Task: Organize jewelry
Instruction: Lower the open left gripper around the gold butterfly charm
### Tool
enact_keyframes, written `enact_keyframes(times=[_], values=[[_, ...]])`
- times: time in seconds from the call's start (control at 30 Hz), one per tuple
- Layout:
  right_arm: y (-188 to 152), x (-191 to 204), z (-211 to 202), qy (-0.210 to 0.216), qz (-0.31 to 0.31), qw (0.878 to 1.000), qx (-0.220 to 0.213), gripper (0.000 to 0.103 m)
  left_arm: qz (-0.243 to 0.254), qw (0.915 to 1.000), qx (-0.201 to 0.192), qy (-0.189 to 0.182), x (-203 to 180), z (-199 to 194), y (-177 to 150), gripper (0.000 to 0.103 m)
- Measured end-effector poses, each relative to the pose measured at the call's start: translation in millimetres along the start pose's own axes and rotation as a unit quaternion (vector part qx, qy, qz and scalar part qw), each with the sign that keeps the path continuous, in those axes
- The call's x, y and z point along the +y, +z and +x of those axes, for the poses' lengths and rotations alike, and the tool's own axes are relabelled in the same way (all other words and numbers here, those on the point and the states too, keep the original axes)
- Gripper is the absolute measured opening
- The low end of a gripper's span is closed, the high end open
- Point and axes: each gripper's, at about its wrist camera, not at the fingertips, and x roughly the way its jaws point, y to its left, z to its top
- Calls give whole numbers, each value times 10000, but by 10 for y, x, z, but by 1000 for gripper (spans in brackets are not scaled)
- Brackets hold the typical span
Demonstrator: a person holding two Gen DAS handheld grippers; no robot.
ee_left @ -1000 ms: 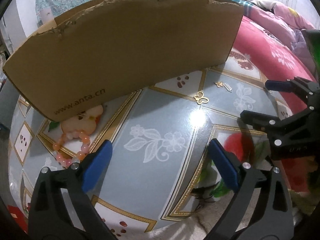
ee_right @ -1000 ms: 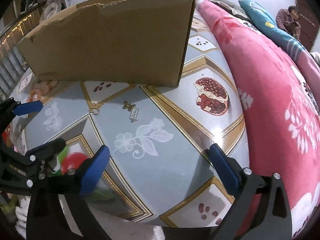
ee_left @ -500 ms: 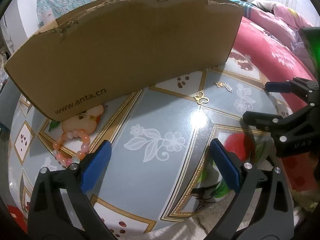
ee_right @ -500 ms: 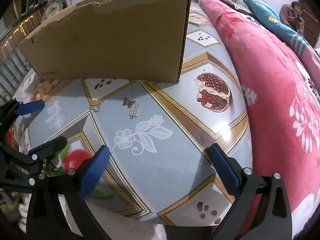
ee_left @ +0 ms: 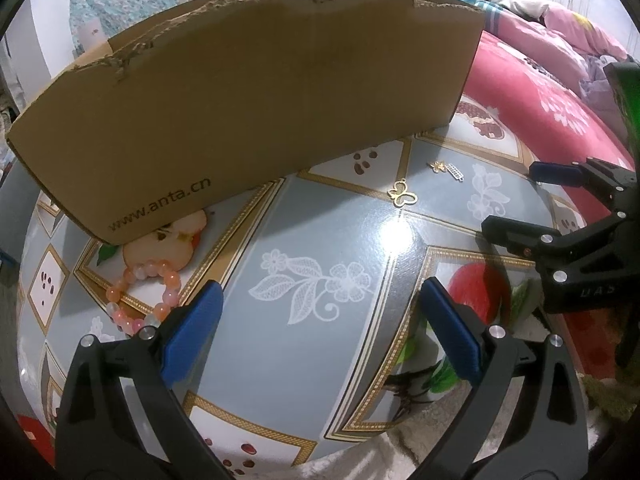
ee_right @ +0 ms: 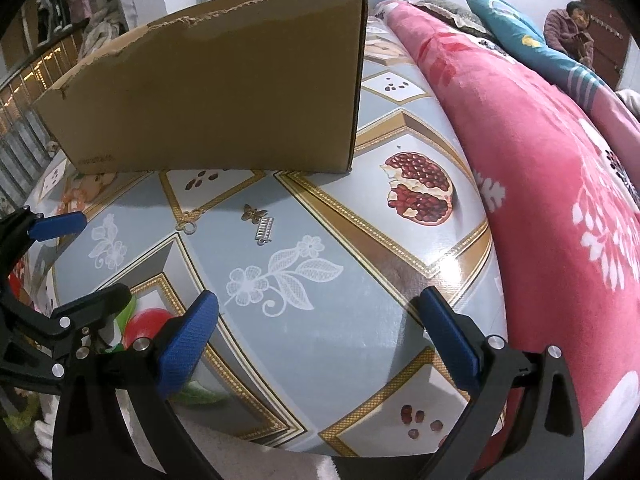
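A gold butterfly pendant (ee_left: 403, 196) lies flat on the patterned tablecloth (ee_left: 304, 320), in front of the brown cardboard box (ee_left: 256, 108). To its right sit a small gold charm (ee_left: 438, 167) and a ladder-shaped charm (ee_left: 455, 171); the right wrist view shows the butterfly charm (ee_right: 254, 213) and ladder charm (ee_right: 265, 231) too. A pink bead bracelet (ee_left: 142, 296) rests at the left near the box. My left gripper (ee_left: 320, 320) hovers open over the cloth, nothing between its pads. My right gripper (ee_right: 318, 328) is open as well, seen from the side (ee_left: 560, 208).
The box (ee_right: 224, 100) stands tall across the back of the table. A red floral blanket (ee_right: 540, 160) borders the table's right edge, with a person (ee_right: 572, 28) seated far behind. The table's near edge runs just under both grippers.
Both grippers have drifted slightly back and up; the view widens a little. No jewelry has moved.
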Motion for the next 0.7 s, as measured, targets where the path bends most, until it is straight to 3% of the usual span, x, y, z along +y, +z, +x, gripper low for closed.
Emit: enact_keyframes(times=[0.23,0.47,0.53,0.7], values=[[-39,2,-30,30,-41,9999,-129,97,44,9999,98,-81,51,-7,29,95],[-100,-15,-60,96,-130,9990,-419,97,-97,9971,-446,-614,108,-153,213,93],[-103,-12,-61,101,-142,9988,-466,97,83,9958,-551,-727,21,-169,282,80],[-107,-11,-54,109,-146,9983,-554,97,392,9947,-440,-837,-174,-48,393,60]])
